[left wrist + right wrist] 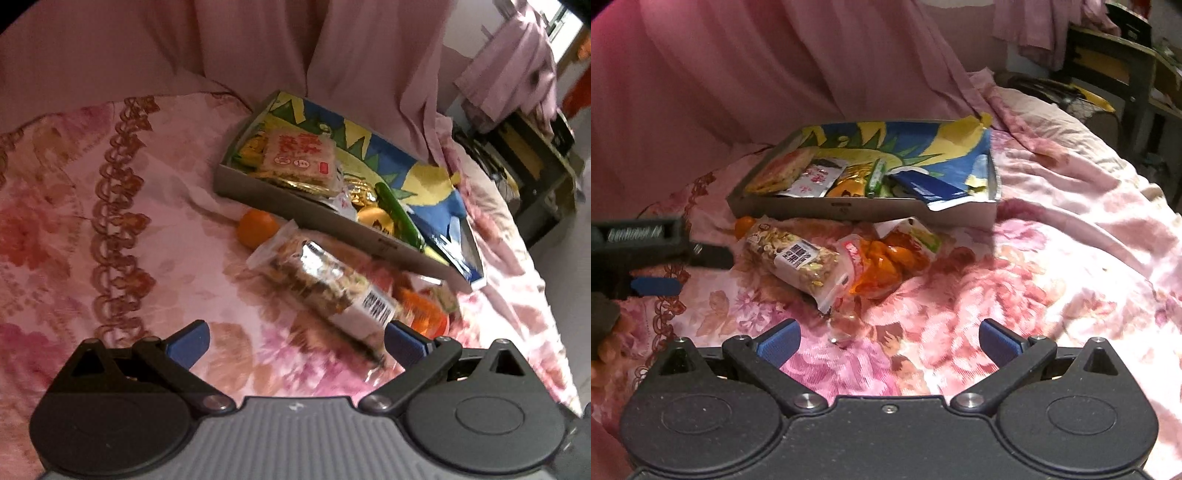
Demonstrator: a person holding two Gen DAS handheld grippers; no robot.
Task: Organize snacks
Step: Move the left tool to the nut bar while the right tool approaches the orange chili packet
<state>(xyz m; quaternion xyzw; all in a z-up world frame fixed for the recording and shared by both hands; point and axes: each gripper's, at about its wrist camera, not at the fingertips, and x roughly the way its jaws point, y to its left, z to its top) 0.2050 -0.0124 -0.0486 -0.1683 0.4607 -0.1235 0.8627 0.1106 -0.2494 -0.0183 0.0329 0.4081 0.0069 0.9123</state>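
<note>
Pink floral bedspread (1015, 295), soft and rumpled, carries a shallow grey cardboard tray (849, 212) lined with a blue and yellow print and holding flat snack packets. Just in front of the tray lie a clear crinkly nut-mix packet (796, 264), an orange-red pouch (886, 266) and a round mandarin (256, 227). Left gripper (297, 345) and right gripper (888, 341) both gape wide, holding nothing.

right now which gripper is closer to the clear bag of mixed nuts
Left. The left gripper is open right at the mixed nut bag, one fingertip beside its end. The right gripper, also open, sits back from the bag over the floral bedspread.
</note>
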